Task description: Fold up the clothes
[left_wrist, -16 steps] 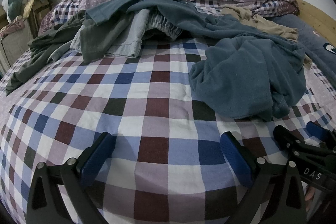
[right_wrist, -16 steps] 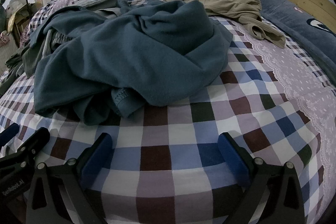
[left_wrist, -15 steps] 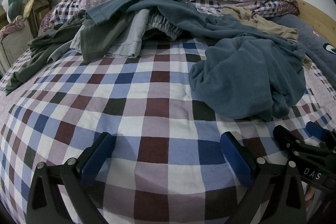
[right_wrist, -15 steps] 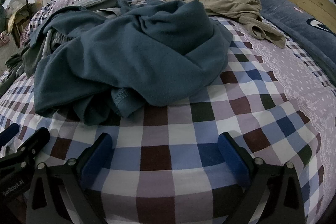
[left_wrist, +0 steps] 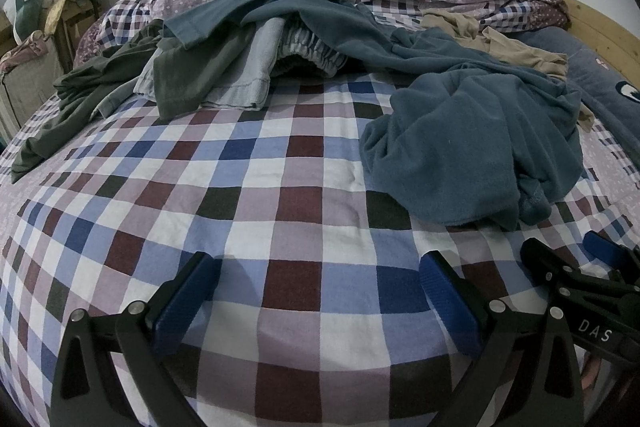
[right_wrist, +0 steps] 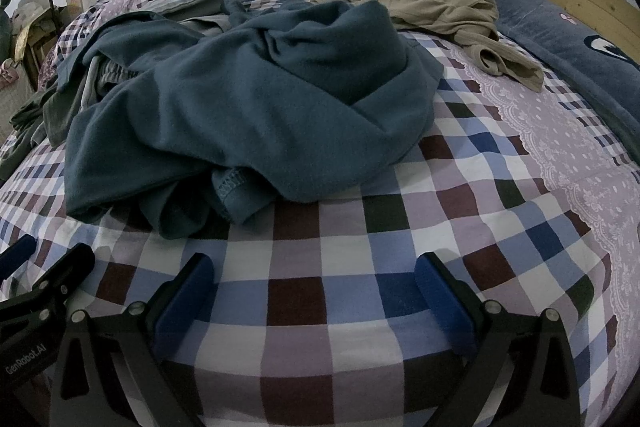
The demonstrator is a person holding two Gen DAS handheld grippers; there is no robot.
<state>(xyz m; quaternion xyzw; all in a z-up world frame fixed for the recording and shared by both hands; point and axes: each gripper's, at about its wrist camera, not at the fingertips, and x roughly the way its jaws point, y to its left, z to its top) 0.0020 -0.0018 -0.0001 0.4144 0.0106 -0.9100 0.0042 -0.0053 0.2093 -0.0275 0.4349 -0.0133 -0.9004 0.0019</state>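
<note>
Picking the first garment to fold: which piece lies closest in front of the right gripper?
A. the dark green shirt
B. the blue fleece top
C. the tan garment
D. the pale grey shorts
B. In the right wrist view the blue fleece top is crumpled just beyond the open right gripper, while the tan garment lies farther back toward the pillow.

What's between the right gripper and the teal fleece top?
Only bare checked bedsheet between the right gripper and the teal fleece top, seen in the right wrist view.
</note>
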